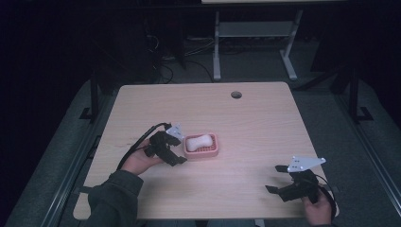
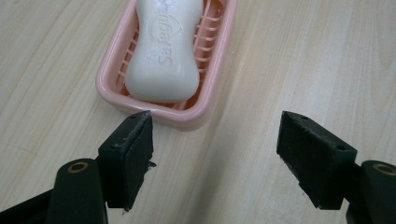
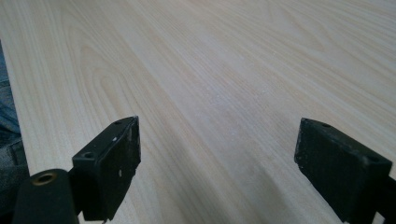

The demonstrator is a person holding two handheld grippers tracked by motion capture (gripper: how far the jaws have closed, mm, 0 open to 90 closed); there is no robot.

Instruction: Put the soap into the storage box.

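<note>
Both claws are standing wide open with nothing between their pads: our left gripper (image 2: 215, 154) is hovering just short of the near end of the pink soap dish (image 2: 187, 119), and our right gripper (image 3: 217, 168) is hanging over bare wood near the front right corner of the table (image 1: 265, 118), well apart from the work. In the high view we are holding the left gripper (image 1: 177, 151) just beside the dish's (image 1: 215, 151) left end, while the right gripper (image 1: 279, 182) is waiting by the table's front edge.

A white bar of soap (image 2: 163, 51) is lying lengthwise in the dish, on its ribbed floor, with its rounded end close to the near rim. The dish is sitting flat a little left of the table's middle.

We are judging the risks like this. Our left jaw is lining up with the dish's rim while the right one is standing over open wood off to the side, so we are aiming off centre; closing from here would probably catch the rim alone, or push the light dish across the smooth top. If we are going for the soap, its rounded, slick sides could squirt out of the flat pads, and the raised walls are standing in the way of a low side grasp, so we would be coming down from above.

Little else is crowding us: a cable hole (image 1: 236, 94) is sitting near the far edge, and the legs of another desk (image 1: 216, 47) are standing on the floor beyond.
</note>
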